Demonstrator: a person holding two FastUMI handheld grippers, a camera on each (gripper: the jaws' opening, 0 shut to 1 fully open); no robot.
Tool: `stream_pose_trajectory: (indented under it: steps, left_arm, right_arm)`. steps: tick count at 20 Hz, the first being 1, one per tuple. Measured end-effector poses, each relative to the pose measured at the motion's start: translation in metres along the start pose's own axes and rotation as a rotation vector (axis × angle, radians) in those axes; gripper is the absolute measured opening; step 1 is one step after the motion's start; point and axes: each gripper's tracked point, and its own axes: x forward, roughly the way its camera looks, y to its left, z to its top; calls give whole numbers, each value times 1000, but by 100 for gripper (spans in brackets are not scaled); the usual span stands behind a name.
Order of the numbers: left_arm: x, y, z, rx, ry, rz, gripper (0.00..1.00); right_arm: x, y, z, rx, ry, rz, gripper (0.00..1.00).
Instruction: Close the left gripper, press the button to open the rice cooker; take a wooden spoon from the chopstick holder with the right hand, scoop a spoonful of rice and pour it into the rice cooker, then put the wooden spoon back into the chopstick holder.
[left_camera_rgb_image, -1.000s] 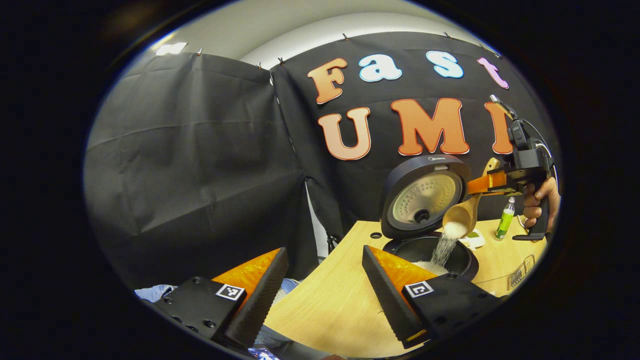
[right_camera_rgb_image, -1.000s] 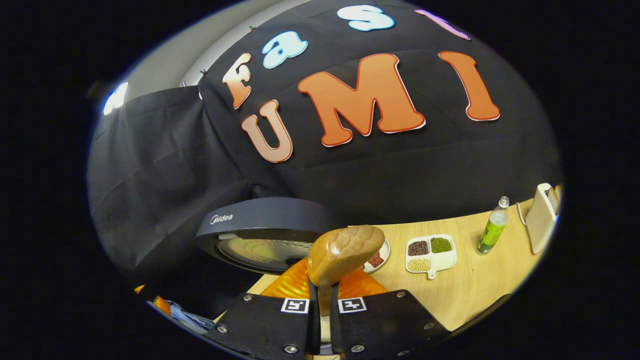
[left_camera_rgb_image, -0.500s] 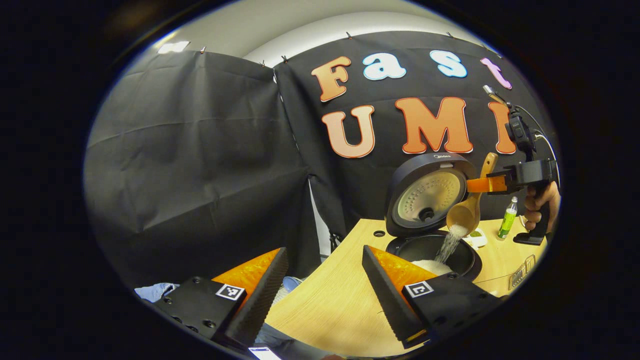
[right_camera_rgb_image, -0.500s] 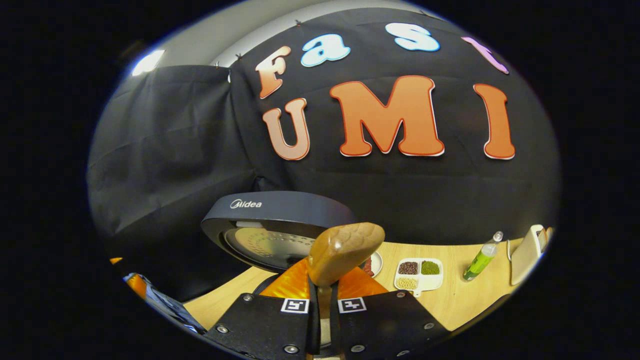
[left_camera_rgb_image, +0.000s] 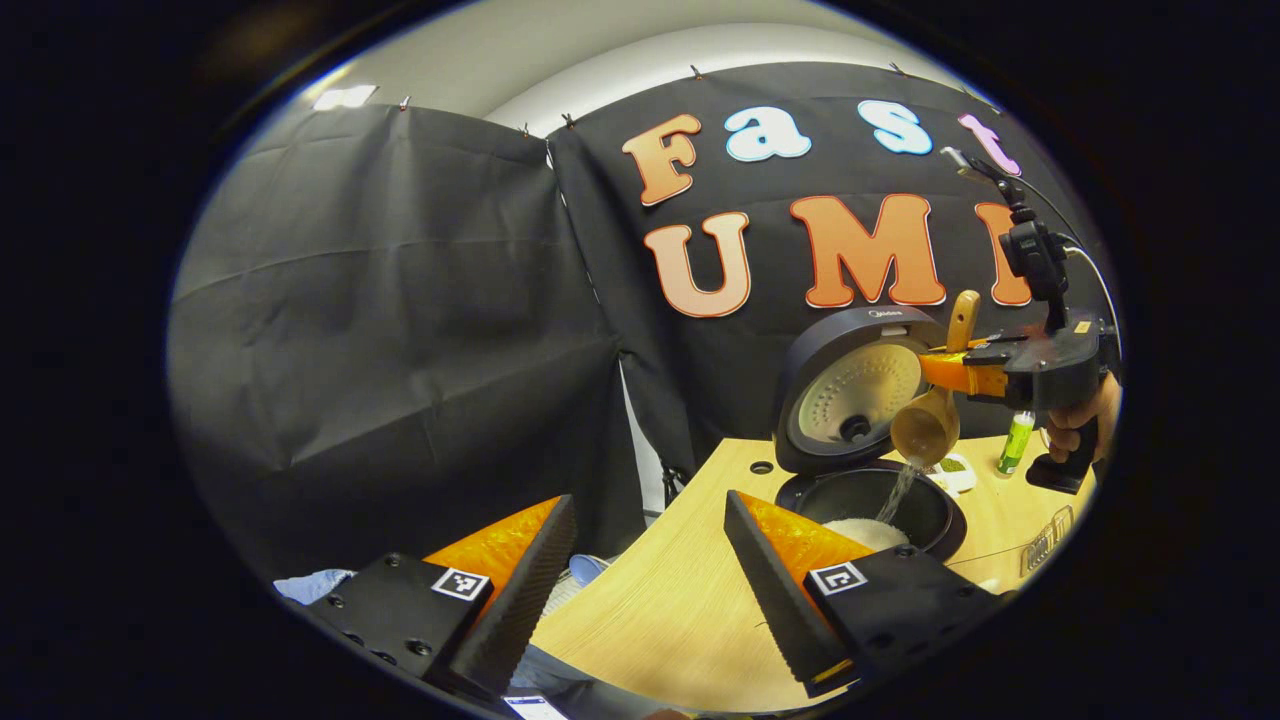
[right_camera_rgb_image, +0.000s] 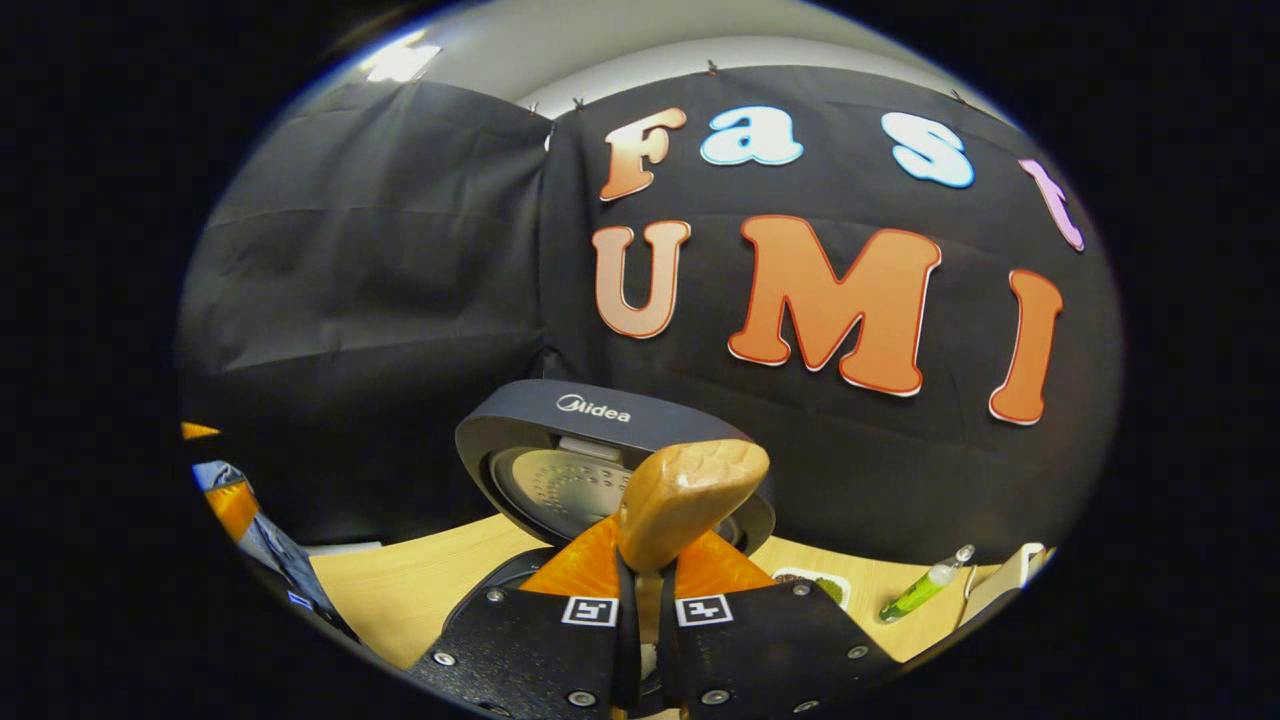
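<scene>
The left tool (left_camera_rgb_image: 640, 560) hangs low over the near edge of the wooden tabletop (left_camera_rgb_image: 660, 600), its fingers wide apart with nothing between them. Far to the right, the rice cooker (left_camera_rgb_image: 870, 500) stands on the tabletop with its lid (left_camera_rgb_image: 860, 390) raised upright behind the pot. The right tool (left_camera_rgb_image: 950, 368), held by a hand (left_camera_rgb_image: 1085, 420), is clamped on the handle of the wooden spoon (left_camera_rgb_image: 930, 420). The spoon's bowl tilts down above the open pot, and a thin stream of rice (left_camera_rgb_image: 895, 490) falls from it onto a white heap inside. In the right gripper view, the right tool (right_camera_rgb_image: 645, 600) has its fingers pressed against the spoon's handle, whose rounded end rises in front of the lid (right_camera_rgb_image: 600, 450). A green bottle (right_camera_rgb_image: 925, 585) stands on the tabletop far right.
</scene>
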Motion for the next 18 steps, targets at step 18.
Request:
stream_pose_trajectory:
  steps: [18]
  left_arm:
    - [-1, -69, 6, 54, -11, -159, 94]
  right_arm:
    - [-82, -73, -36, 381, 80, -65, 7]
